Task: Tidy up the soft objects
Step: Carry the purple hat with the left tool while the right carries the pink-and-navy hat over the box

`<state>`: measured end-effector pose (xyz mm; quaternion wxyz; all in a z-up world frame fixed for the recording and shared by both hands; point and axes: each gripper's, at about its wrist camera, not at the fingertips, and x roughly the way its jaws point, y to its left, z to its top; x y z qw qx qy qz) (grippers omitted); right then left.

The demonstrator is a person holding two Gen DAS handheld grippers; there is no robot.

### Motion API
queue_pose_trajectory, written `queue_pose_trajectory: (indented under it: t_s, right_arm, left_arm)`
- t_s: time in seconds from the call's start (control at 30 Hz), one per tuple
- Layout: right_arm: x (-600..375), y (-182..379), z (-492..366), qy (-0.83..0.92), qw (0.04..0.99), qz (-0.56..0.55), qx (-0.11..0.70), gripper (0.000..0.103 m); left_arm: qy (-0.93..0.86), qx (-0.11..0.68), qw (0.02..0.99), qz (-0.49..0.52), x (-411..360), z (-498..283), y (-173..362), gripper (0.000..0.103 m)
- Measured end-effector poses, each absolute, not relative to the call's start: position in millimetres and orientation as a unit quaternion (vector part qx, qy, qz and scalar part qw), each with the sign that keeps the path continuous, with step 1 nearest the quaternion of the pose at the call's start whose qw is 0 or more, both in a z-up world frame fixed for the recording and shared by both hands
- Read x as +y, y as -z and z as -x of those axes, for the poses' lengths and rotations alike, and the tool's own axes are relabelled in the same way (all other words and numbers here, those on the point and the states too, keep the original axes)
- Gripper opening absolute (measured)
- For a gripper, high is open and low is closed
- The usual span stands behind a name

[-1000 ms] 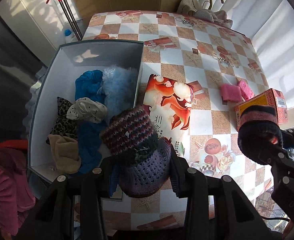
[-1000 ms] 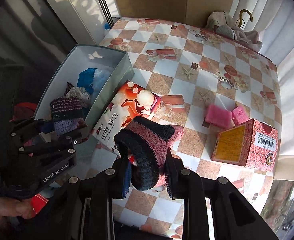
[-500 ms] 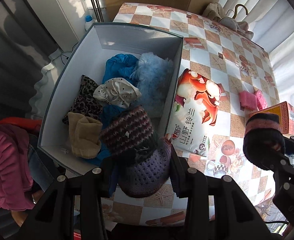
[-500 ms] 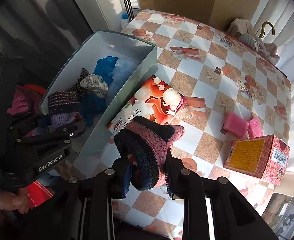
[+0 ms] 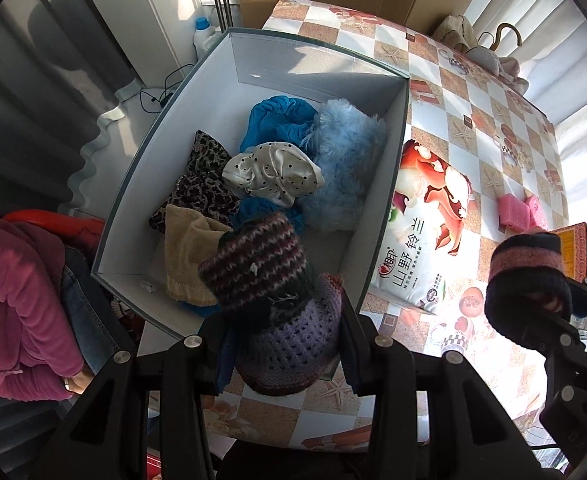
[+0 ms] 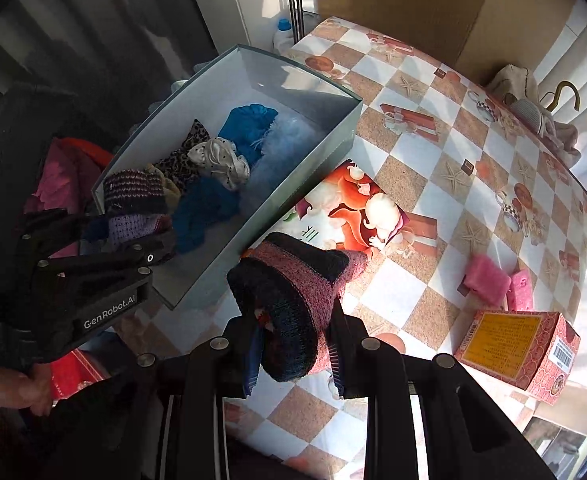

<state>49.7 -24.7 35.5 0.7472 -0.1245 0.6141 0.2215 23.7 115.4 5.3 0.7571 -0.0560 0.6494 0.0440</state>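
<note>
Grippers both loaded, pointing down at a checkered table (image 5: 473, 92). Left gripper (image 5: 281, 344), bottom centre of the left wrist view, pinches a striped purple knit hat (image 5: 269, 292) over the near end of a grey box (image 5: 313, 60) that fills the frame's centre. Inside the box: blue fluffy item (image 5: 345, 168), blue cloth (image 5: 277, 120), polka-dot white cloth (image 5: 269, 172), leopard-print cloth (image 5: 201, 184), beige cloth (image 5: 189, 252), all piled touching. Right gripper (image 6: 293, 348), bottom centre of the right wrist view, clamps a pink-and-navy knit sock (image 6: 293, 292) above the table, just beside the box's right wall. Printed bag (image 6: 357, 212) lies against that wall. Pink sponges (image 6: 493, 280) and a red carton (image 6: 517, 356) sit at right, well apart from the box.
</note>
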Motion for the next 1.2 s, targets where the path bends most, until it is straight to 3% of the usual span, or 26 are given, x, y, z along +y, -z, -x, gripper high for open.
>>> queue_pose_trajectory:
  t_s: [1.2]
  right_arm:
    - [67.9, -27.4, -133.4, -0.241, 0.736, 0.147, 0.615, 0.029]
  left_arm:
    - [-0.069, 0.669, 0.734, 0.093, 177.7, -49.5, 22.2, 0.047]
